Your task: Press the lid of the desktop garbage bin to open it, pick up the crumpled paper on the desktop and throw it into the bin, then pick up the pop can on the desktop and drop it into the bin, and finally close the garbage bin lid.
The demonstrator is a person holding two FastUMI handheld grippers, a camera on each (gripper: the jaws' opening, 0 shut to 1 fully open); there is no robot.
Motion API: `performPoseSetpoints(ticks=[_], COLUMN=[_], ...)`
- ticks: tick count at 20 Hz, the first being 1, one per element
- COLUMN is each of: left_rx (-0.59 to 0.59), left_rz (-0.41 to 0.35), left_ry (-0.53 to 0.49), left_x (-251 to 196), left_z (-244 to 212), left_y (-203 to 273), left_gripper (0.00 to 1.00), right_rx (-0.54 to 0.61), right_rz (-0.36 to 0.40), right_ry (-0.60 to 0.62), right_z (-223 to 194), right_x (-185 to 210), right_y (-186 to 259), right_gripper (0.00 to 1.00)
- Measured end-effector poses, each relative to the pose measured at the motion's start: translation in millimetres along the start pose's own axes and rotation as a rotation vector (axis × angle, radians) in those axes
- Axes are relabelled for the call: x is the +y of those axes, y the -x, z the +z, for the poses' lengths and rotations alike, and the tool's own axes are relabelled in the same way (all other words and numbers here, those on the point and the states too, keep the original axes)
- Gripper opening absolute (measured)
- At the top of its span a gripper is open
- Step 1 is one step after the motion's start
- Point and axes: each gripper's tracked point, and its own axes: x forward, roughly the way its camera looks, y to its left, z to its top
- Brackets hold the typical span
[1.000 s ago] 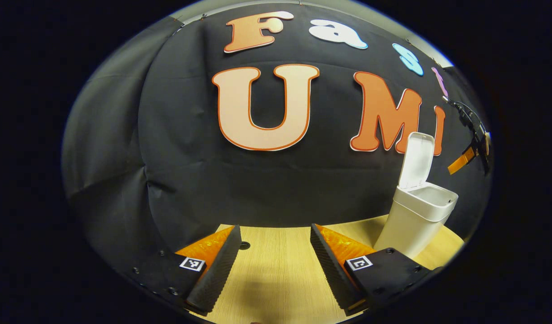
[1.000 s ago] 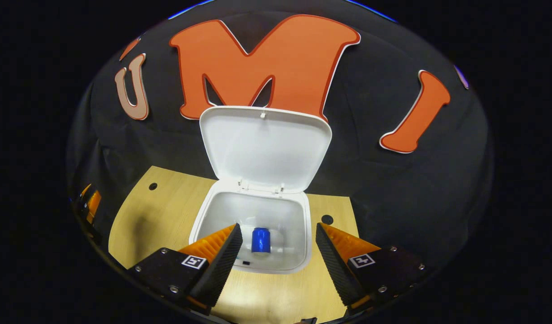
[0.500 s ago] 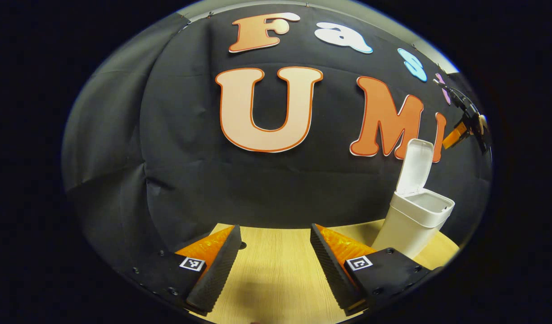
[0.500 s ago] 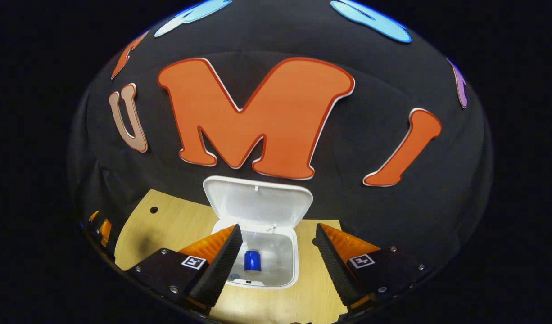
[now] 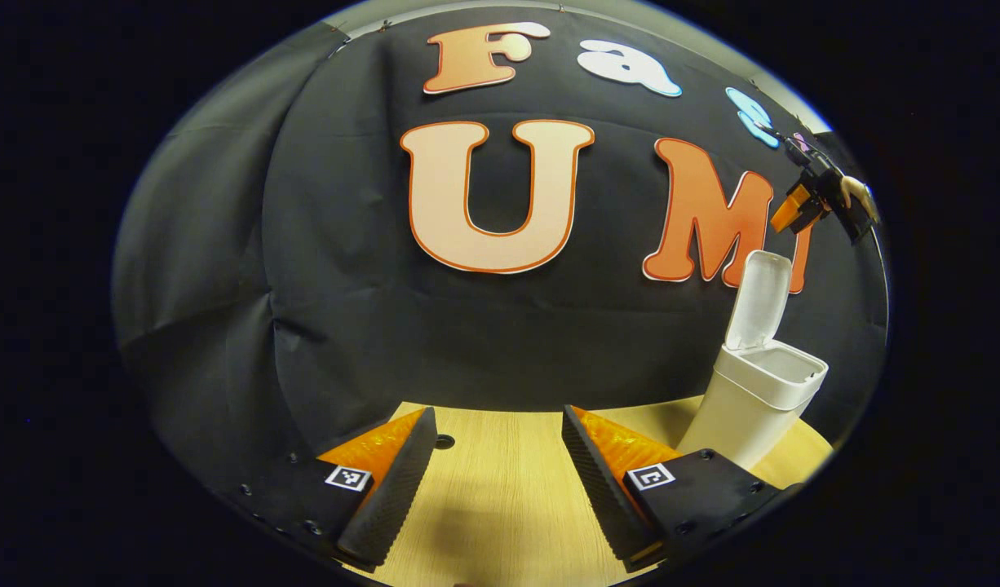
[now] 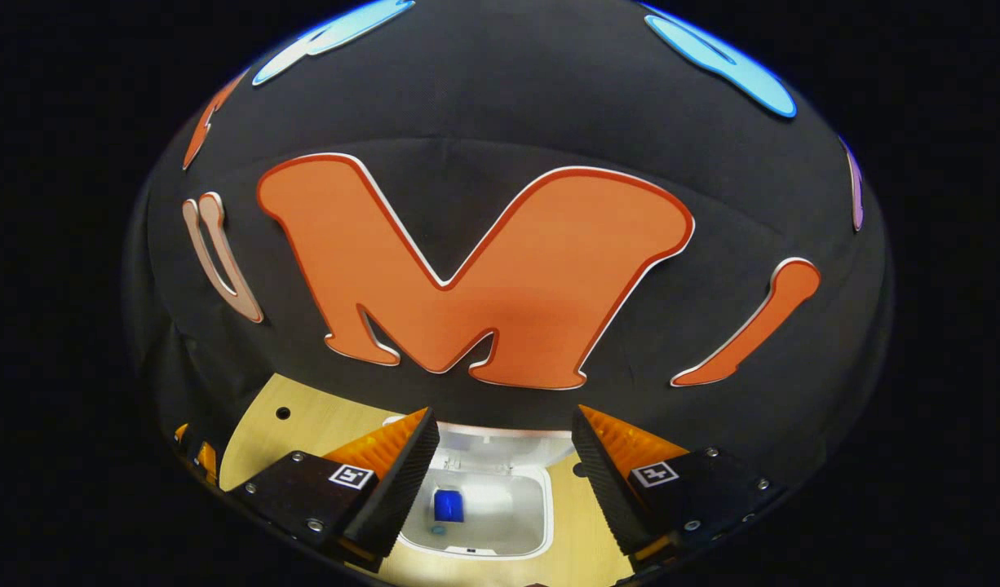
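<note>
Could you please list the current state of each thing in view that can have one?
Bin lid: open, standing upright.
Garbage bin: upright on the table.
Pop can: inside the bin.
Left tool: open, empty, low over the table.
Right tool: open, empty, above the bin.

A staged recording booth rather than a lived-in room. A black cloth backdrop, creased and hung in panels, closes the space behind and to the sides; a strip of pale wall shows above its top edge in the left gripper view. The only furniture is a light wood-grain bench with round cable holes near its rear edge, pushed against the cloth. On it stands a small white desktop garbage bin, lid raised. Printed square marker tags sit on the handheld claws.
</note>
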Motion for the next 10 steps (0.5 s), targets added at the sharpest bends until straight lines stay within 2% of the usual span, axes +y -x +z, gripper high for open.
performPoseSetpoints(ticks=[5,10], left_rx=[0.008,0.002], left_rz=[0.029,0.049], left_ry=[-0.012,-0.017], left_x=[13,23], left_z=[-4,-1], left_y=[2,6], left_gripper=[0.98,0.98], right_rx=[0.045,0.091], right_rz=[-0.045,-0.013], right_ry=[-0.018,-0.036], right_z=[-11,-29], right_x=[-9,2], right_y=[-41,-46], right_gripper=[0.99,0.99])
